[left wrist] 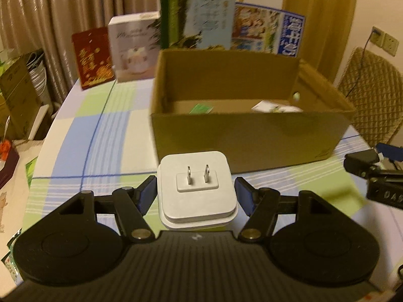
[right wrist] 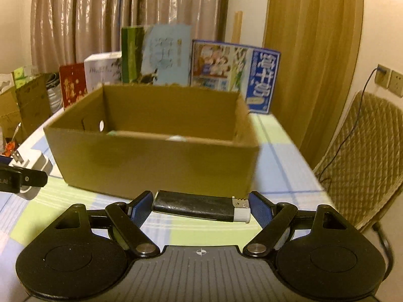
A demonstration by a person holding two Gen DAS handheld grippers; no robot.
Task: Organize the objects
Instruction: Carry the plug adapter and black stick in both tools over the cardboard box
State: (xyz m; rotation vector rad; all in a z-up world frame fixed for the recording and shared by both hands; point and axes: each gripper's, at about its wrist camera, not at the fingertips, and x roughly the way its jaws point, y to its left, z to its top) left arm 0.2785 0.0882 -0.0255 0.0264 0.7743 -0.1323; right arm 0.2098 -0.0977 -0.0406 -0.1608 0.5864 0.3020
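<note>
Left tongs (left wrist: 196,192) clamp a white plug adapter (left wrist: 196,188), prongs outward; right tongs (right wrist: 200,207) clamp a black lighter (right wrist: 201,206) end to end. Ahead of both stands the open cardboard box (right wrist: 151,161). Risks: lighter pivoting free; either load catching the box's near wall.

Each gripper is built of matte black plastic: two round, disc-topped housings flank a grey ribbed central plate, which on the right gripper (right wrist: 201,205) carries a small white crosshair mark and on the left gripper (left wrist: 195,192) a faint white mark. From silver pivot pins beside the plate, flat black link arms run forward to blue-padded fingers (right wrist: 142,207). Behind each link sits a black triangular bracket with a triangular cut-out.
</note>
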